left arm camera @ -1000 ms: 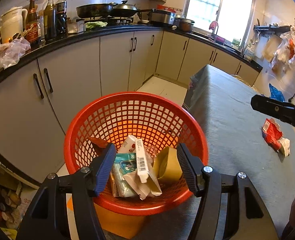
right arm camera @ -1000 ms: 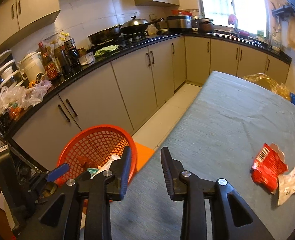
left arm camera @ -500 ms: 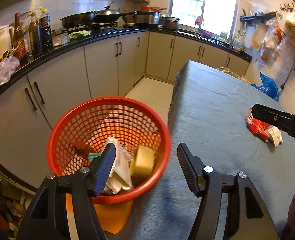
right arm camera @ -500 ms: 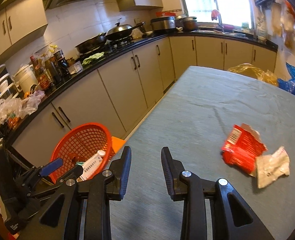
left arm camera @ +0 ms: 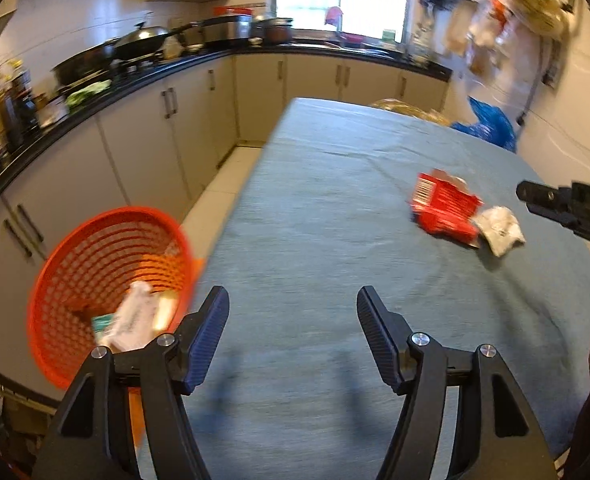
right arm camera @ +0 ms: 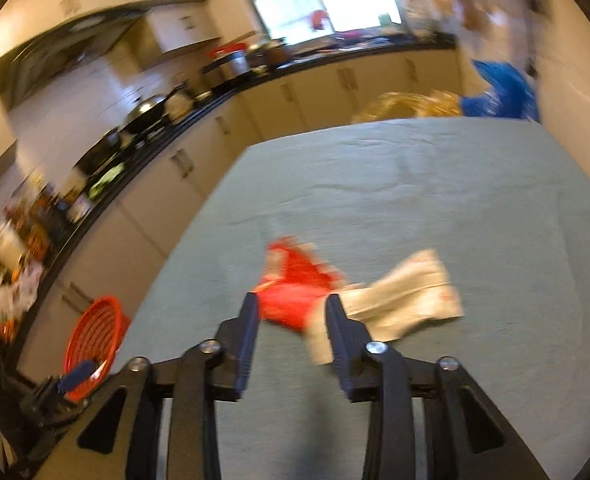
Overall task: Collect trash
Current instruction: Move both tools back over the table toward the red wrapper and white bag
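A long table draped in a dull grey-green cloth, its weave slightly wrinkled toward the far end, fills the middle of both wrist views. On the cloth lie two pieces of trash touching each other: a crumpled red snack wrapper of glossy foil with a white barcode patch at one corner, and a creased white paper wrapper beside it. The left gripper hangs over bare cloth with its two black ribbed pads set wide apart and nothing between them. The right gripper points down at the trash; its jaws are opening, and past the tips the red snack wrapper shows in the gap, not pressed by either pad, while the white paper wrapper spreads out beyond the right-hand finger. This view is heavily blurred, so whether the tips touch the foil cannot be told. In the left wrist view the right gripper's dark, angular tip reaches in from the right edge, near the white paper. Off the table's left edge stands a round orange plastic basket with an open lattice wall, holding a white carton and other packaging. Behind it runs a curved black countertop over pale flat-fronted cabinets with dark bar handles, carrying a wok and pots. A crinkled blue plastic bag sits past the table's far corner.
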Demonstrator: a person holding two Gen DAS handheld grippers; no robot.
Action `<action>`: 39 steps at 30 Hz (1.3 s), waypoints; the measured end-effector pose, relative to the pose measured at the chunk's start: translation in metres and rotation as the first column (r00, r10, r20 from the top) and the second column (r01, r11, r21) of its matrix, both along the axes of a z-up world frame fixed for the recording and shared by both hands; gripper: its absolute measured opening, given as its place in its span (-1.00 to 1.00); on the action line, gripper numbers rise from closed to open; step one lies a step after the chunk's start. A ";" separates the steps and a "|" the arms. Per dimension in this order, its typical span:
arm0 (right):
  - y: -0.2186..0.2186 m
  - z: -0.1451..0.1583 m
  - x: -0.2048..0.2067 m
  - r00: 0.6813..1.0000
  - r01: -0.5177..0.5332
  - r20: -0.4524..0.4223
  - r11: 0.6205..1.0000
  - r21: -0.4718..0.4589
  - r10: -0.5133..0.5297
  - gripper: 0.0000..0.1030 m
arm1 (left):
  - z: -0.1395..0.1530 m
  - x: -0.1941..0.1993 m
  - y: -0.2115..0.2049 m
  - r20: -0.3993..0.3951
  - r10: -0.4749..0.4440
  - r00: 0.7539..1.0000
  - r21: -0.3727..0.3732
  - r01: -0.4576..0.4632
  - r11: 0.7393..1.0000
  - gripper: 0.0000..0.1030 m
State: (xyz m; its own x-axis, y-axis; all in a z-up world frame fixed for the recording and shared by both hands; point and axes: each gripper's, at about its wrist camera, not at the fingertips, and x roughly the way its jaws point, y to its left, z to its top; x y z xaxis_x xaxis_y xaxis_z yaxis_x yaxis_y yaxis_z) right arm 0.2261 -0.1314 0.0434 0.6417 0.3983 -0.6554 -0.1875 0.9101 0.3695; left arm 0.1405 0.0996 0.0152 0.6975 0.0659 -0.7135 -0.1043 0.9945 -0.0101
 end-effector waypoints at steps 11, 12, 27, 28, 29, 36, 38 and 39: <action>-0.052 -0.033 0.089 0.990 0.021 -0.138 0.999 0.041 -0.015 -0.16 | -0.005 0.028 -0.060 -0.047 -0.124 0.991 0.018 0.125 0.992 0.33; -0.049 -0.036 0.092 0.990 0.009 -0.144 0.999 0.046 -0.003 -0.16 | -0.006 0.029 -0.061 -0.051 -0.127 0.991 0.020 0.129 0.992 0.33; -0.053 -0.063 0.039 0.946 -0.144 -0.288 0.989 0.031 0.146 0.15 | -0.013 0.040 -0.057 -0.070 -0.124 0.990 0.005 0.124 0.992 0.34; -0.052 -0.062 0.030 0.944 -0.158 -0.288 0.987 0.028 0.160 0.19 | -0.013 0.040 -0.056 -0.070 -0.122 0.990 0.002 0.122 0.992 0.34; -0.051 -0.061 0.020 0.939 -0.180 -0.291 0.983 0.033 0.182 0.20 | -0.012 0.041 -0.055 -0.070 -0.121 0.990 -0.004 0.121 0.993 0.34; -0.051 -0.038 -0.020 0.958 -0.211 -0.197 0.977 0.014 0.209 0.20 | -0.003 0.057 -0.060 -0.086 -0.152 0.985 -0.049 0.148 0.988 0.37; -0.056 -0.034 -0.024 0.971 -0.177 -0.166 0.984 -0.004 0.174 0.20 | -0.001 0.069 -0.066 -0.099 -0.169 0.981 -0.048 0.165 0.985 0.37; -0.058 -0.033 -0.027 0.975 -0.162 -0.155 0.987 -0.008 0.159 0.20 | 0.001 0.077 -0.070 -0.099 -0.183 0.978 -0.053 0.178 0.983 0.37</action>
State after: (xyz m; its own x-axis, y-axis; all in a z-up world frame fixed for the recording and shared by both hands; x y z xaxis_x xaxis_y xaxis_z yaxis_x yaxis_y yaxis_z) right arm 0.1993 -0.1895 0.0101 0.4622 0.4733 -0.7499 -0.2744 0.8805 0.3866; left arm 0.2179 0.0295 0.0157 0.6175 -0.0873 -0.7817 0.0741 0.9959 -0.0528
